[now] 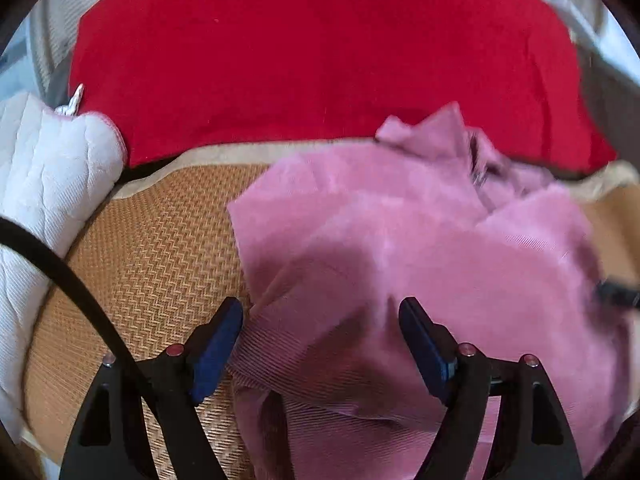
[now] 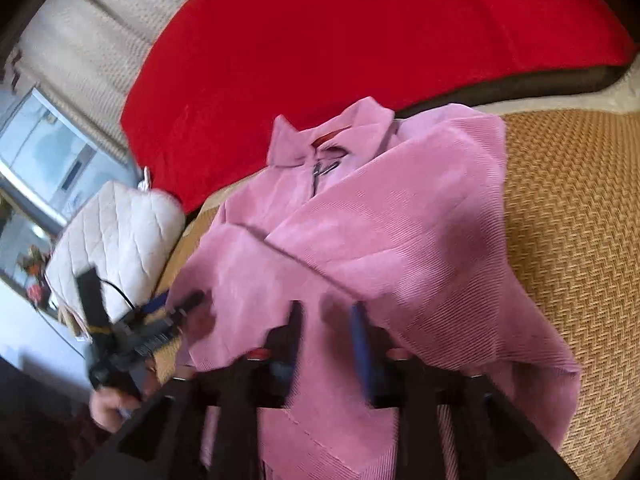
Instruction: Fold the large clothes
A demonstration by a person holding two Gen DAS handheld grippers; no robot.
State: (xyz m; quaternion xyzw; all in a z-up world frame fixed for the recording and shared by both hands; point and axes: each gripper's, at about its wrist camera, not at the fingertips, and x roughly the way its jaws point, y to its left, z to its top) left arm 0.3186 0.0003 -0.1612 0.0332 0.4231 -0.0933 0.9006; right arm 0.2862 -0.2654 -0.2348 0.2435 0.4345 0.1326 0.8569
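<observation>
Jacket (image 2: 360, 240), pink corduroy, lay partly folded on the woven mat (image 2: 580, 220), filling the centre and lower half of both frames. Its collar and zip sat at upper centre in the right view, pointing toward the red cushion (image 2: 340, 40), so we judged its long axis to run from our fingers straight away toward that cushion. Both sleeves looked crossed over the chest. We held the left gripper (image 1: 320, 320) spread wide, grasping nothing, over the near hem at the lower centre of its frame. Our right gripper (image 2: 328, 320) was blurred; its jaws stood narrowly apart with cloth seen between or behind them, and we could not tell whether they pinched it. Both grippers were over the hem end, the left one nearer the bare mat. A white quilted pillow (image 1: 48, 184) lay at the left edge. Lifting the hem toward the collar seemed the likely fold.
</observation>
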